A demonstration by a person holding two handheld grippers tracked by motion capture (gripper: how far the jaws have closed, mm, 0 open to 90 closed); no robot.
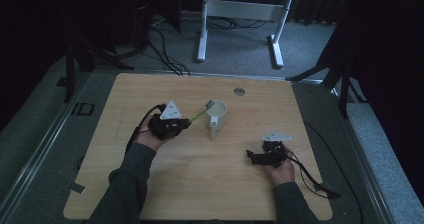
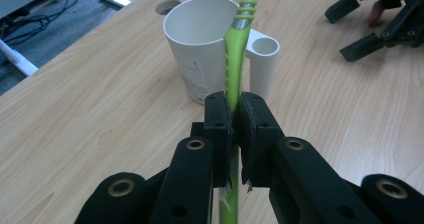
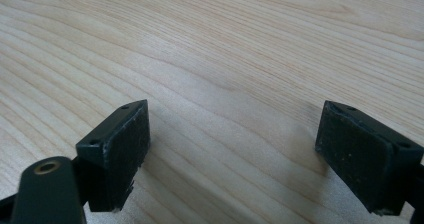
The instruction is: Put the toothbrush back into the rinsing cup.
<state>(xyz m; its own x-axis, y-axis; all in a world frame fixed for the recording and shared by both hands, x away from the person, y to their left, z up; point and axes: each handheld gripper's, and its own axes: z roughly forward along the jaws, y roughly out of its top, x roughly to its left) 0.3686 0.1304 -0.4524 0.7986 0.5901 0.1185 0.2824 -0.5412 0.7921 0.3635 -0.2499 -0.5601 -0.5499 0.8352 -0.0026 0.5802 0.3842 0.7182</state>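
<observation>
A green toothbrush with a grey neck is clamped between the pads of my left gripper. Its head reaches over the rim of a white cup that has a small tube on its side. In the high view the left gripper is left of the cup, and the toothbrush slants up to the cup's mouth. My right gripper rests low on the wooden table, to the right of and nearer than the cup. Its jaws stand wide apart with only bare wood between them.
A round grommet hole lies near the table's far edge behind the cup. The right gripper's cable trails toward the table's right front corner. White desk legs and cables lie on the floor beyond the table.
</observation>
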